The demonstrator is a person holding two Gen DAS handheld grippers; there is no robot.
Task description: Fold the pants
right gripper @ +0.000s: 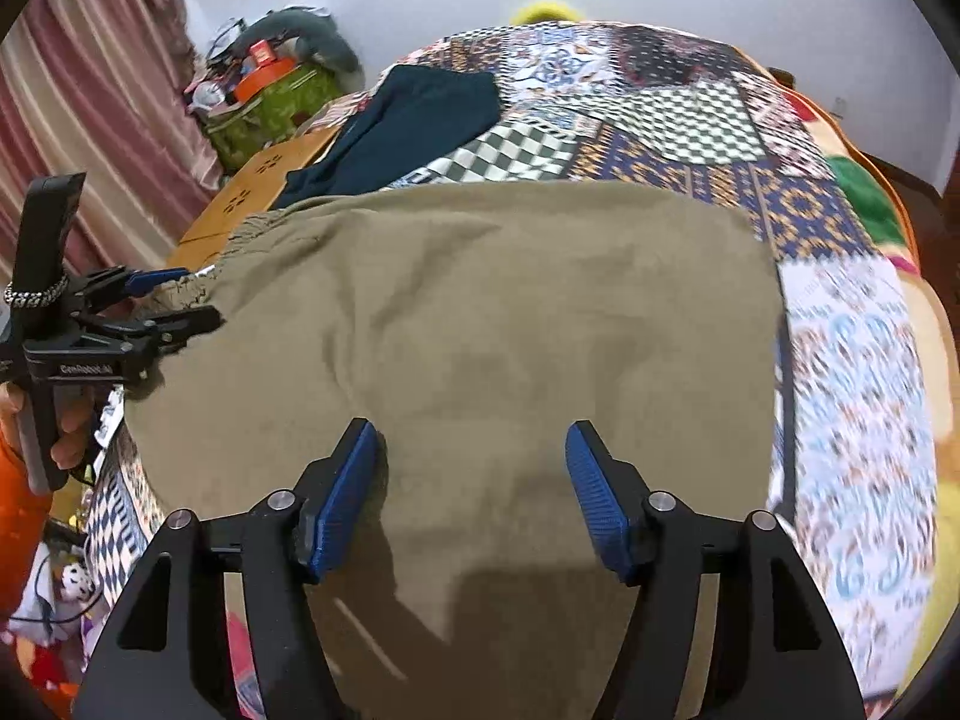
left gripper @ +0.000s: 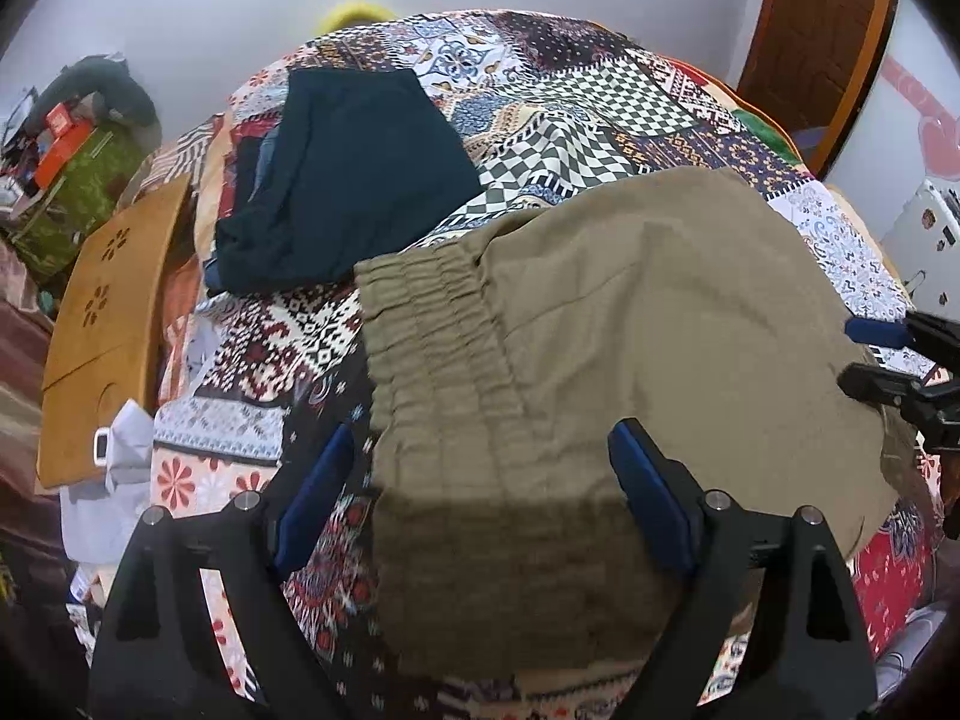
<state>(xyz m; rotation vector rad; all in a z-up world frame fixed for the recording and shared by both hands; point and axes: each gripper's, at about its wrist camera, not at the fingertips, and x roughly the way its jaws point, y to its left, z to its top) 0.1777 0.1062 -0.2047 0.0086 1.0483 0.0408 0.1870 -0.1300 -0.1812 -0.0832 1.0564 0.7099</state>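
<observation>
Khaki pants (left gripper: 630, 312) lie spread on a patchwork bedspread (left gripper: 252, 348), their elastic waistband (left gripper: 432, 324) toward the left. My left gripper (left gripper: 483, 444) hovers open, straddling the waistband's near edge, one pad over the bedspread and the other over the cloth. In the right wrist view the same pants (right gripper: 480, 300) fill the middle, and my right gripper (right gripper: 471, 435) stands open just above their near part, with no cloth pinched between its pads. The left gripper (right gripper: 192, 298) shows at that view's left, at the waistband corner. The right gripper (left gripper: 867, 354) shows at the left wrist view's right edge.
A folded dark teal garment (left gripper: 354, 180) lies farther back on the bed. A wooden board (left gripper: 108, 330) leans at the bed's left side, with a green box of clutter (left gripper: 84, 180) behind it. A pink curtain (right gripper: 90, 120) hangs at the left, a wooden door (left gripper: 816, 42) at the back right.
</observation>
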